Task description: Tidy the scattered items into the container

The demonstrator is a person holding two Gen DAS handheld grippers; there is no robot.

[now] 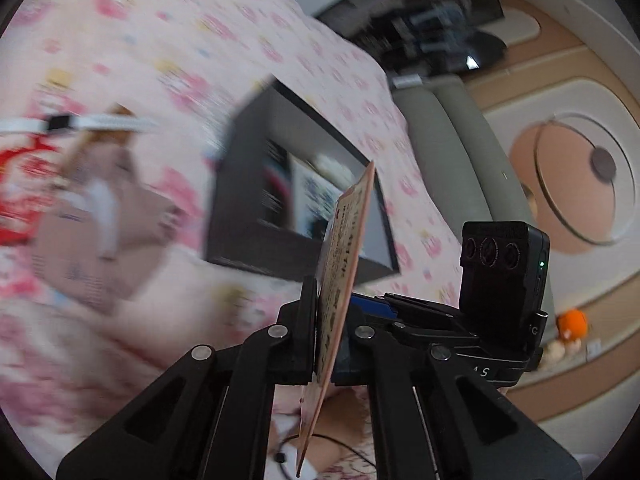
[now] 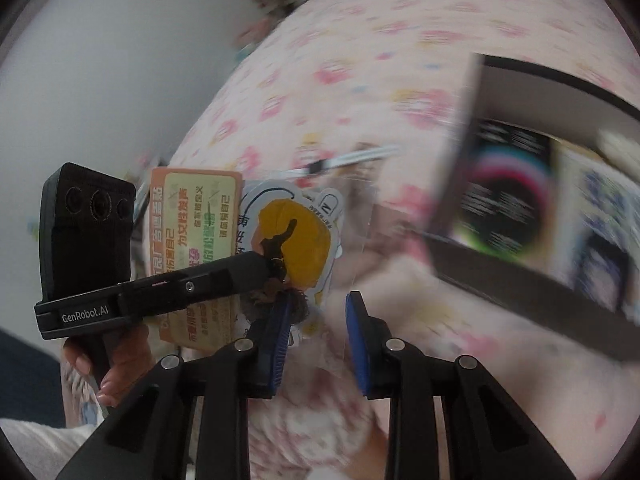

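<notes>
right claw gaping, empty | left claw pinching card

Bedsheet — cloth, matt, soft weave, pink floral print.
Container — stiff board, dark matt walls.
Card in left tool — thin paperboard, printed face, faint sheen.
Left tool — black matt plastic links, bright metal rivets.
Right tool — same black plastic; pads blue, ribbed, rubbery.
Sticker — glossy paper, clear film sleeve.
Headboard — grey padded upholstery, smooth.
</notes>
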